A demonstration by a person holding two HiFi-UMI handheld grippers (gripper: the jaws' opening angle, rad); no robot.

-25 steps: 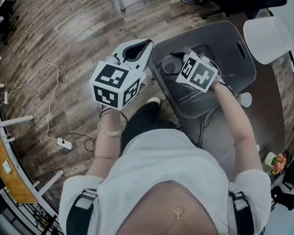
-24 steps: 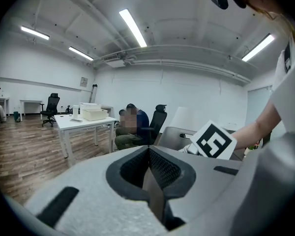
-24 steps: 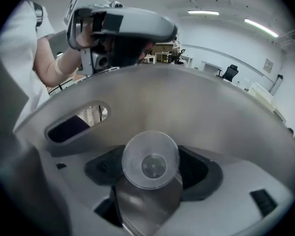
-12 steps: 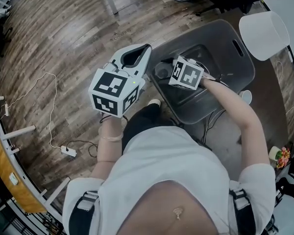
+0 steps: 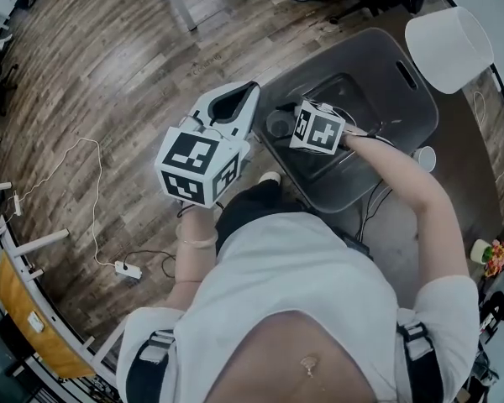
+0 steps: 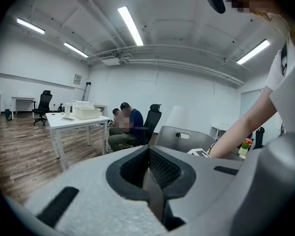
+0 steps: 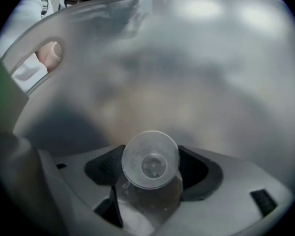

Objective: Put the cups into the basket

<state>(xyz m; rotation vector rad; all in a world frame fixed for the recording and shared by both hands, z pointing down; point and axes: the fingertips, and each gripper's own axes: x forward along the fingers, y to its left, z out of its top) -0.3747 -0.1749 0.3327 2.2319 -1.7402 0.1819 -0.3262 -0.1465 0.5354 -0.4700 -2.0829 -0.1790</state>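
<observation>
A wood-plank floor (image 5: pixel 92 65) in streaky brown runs under an open office with white walls, strip lights (image 6: pixel 130 23) overhead, white tables (image 6: pixel 71 124) and black swivel chairs (image 6: pixel 43 104); a thin white cable (image 5: pixel 88 191) trails across the boards to a power strip (image 5: pixel 126 269). At the right is a dark brown tabletop (image 5: pixel 475 196) bearing the basket (image 5: pixel 407 124), a smoky grey, semi-translucent plastic tub with rounded corners and slot handles. Just beside it on the table stands a small white paper cup (image 5: pixel 423 158), and near the far corner sits a smooth white tapered shade (image 5: pixel 448 47). The right gripper (image 7: pixel 152 181) reaches down inside the basket, its dark pads clamped on a clear plastic cup (image 7: pixel 151 168), round base facing outward, held within the tub's walls. The left gripper (image 6: pixel 152 181), matte grey with ribbed black pads, hangs over the floor left of the basket, jaws pressed together on nothing.
</observation>
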